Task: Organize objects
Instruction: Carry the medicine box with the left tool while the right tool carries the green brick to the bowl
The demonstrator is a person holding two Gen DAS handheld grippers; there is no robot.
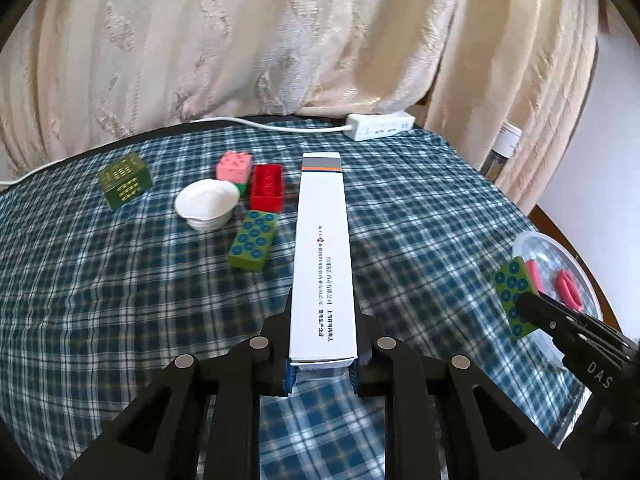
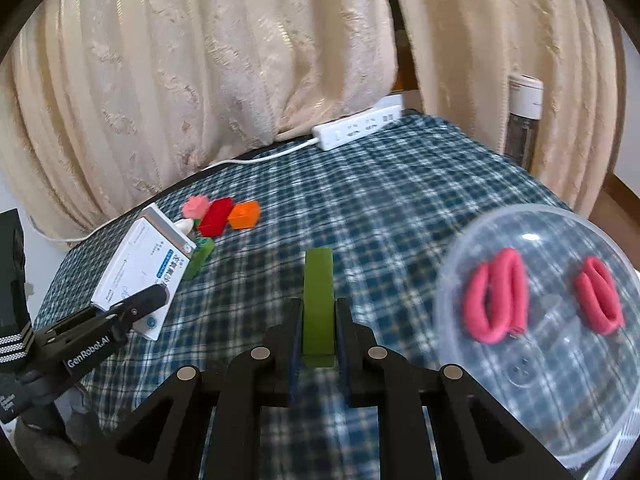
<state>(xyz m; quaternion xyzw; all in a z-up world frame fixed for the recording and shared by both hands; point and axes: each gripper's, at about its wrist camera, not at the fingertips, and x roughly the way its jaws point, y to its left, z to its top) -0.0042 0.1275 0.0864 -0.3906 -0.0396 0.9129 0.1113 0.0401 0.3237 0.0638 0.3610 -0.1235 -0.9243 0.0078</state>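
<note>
Left gripper [image 1: 322, 344] clamps long white cardboard box [image 1: 322, 248] above checked-cloth tabletop [image 1: 400, 216] middle; right gripper [image 2: 319, 336] clamps studded green plastic brick [image 2: 318, 300] beside round clear plastic bowl [image 2: 472, 240] at right edge.

I see a long white medicine box [image 1: 322, 256] lifted above the checked cloth, one end clamped. A green studded block [image 2: 318, 304] is likewise held aloft beside a clear plastic bowl [image 2: 560, 380] holding pink hair ties [image 2: 498, 296]. Pink [image 1: 235, 165], red [image 1: 267, 187] and green [image 1: 253, 240] blocks lie clustered by a small white dish [image 1: 206, 204].
</note>
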